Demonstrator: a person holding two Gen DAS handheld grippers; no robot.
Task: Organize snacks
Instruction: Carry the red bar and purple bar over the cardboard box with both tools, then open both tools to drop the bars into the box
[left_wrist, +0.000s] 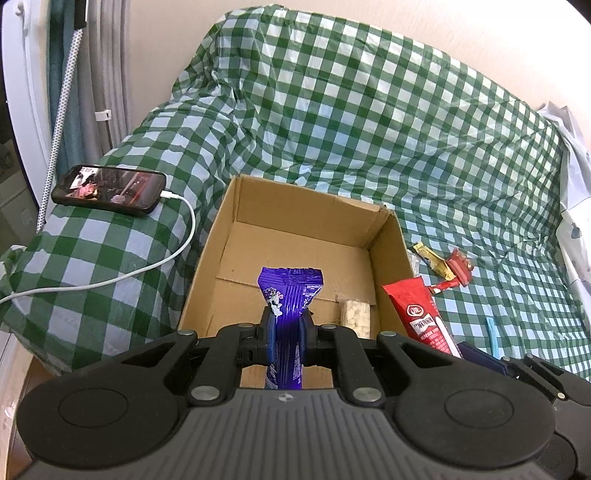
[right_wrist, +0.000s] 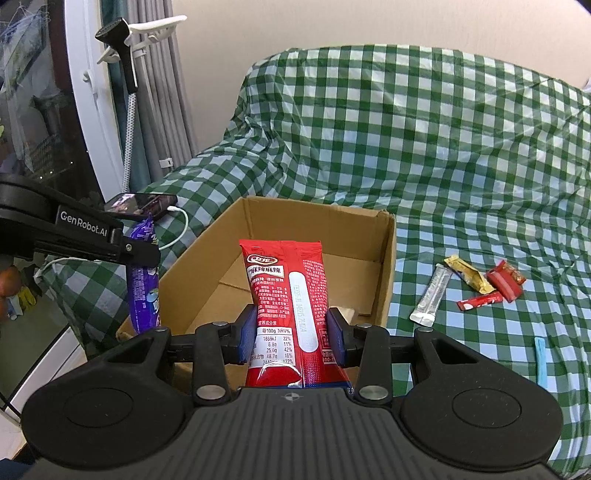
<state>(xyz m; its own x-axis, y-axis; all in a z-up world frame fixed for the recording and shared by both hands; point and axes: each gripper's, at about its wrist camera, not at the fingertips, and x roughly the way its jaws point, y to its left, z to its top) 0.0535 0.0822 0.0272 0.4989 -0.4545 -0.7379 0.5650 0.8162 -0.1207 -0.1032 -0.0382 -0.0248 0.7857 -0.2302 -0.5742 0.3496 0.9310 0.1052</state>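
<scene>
Green-and-white checked cloth (left_wrist: 369, 110) covers the bed; open cardboard box (left_wrist: 388, 236) sits on it. Left claw (left_wrist: 286, 328) clamped on purple snack packet (left_wrist: 290, 291), held upright over the box's near edge. Right claw (right_wrist: 291, 332) clamped on red snack packet (right_wrist: 286, 291), also above the box's near side. One pale snack bar (left_wrist: 355, 317) lies inside the box. Small sachets (right_wrist: 476, 284) lie on the cloth right of the box. Phone (left_wrist: 109, 188) with white cable (left_wrist: 177, 251) at left.
</scene>
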